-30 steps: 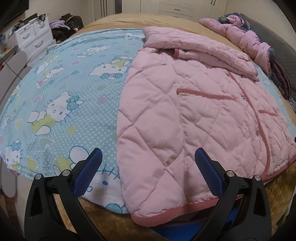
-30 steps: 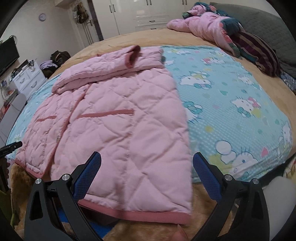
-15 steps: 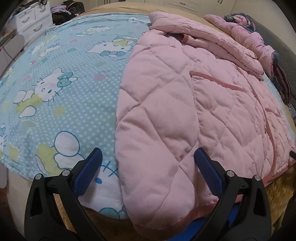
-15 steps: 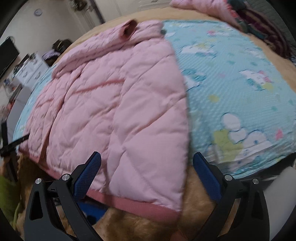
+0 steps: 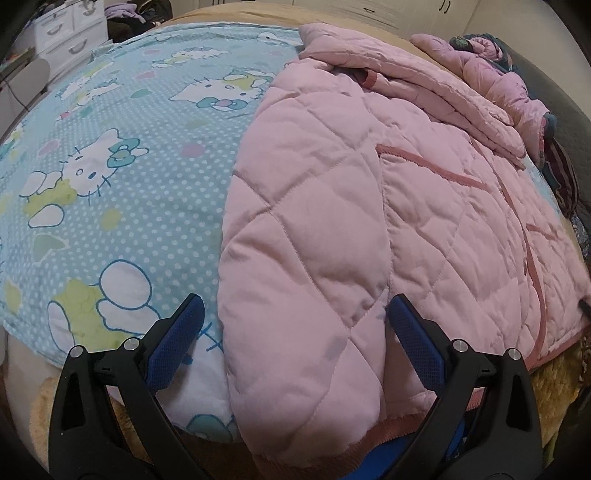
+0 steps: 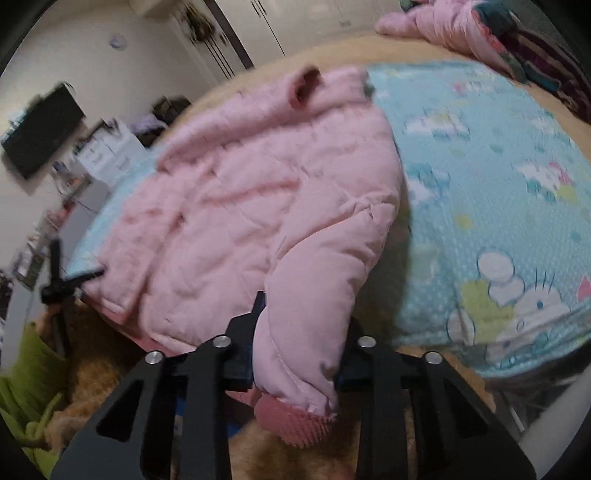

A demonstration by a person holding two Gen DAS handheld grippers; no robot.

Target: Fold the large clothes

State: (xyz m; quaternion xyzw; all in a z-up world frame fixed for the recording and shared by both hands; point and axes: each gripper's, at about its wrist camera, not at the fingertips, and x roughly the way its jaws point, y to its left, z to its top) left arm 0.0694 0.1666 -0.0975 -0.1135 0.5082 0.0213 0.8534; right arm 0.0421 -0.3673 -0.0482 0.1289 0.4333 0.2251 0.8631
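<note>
One pink quilted jacket (image 5: 332, 229): spread front-up on the bed, on the blue cartoon-cat blanket (image 5: 122, 192), its hem at the near edge of the bed; one sleeve is folded across the top near the collar.
Two claws: one per hand, both at the jacket's hem end.
Left claw (image 5: 295, 328): jaws wide, reaching over the jacket's near left corner; one blue pad over the blanket, the other against the quilting, nothing clamped.
Right claw (image 6: 299, 343): jaws have just been closing and now stand narrow, pinching the jacket's near right corner, which bunches up between them; the ribbed dark-pink hem band (image 6: 295, 421) hangs below the jaws.
Two visible pocket trims: dark-pink strips on the jacket front, seen from the left wrist.
One heap of other clothes (image 5: 509, 81): pink and dark pieces at the far right of the bed, well apart from the jacket.
One white drawer unit (image 5: 70, 29): beyond the bed, far left.
One dark screen (image 6: 44, 129): on the wall, blurred.
</note>
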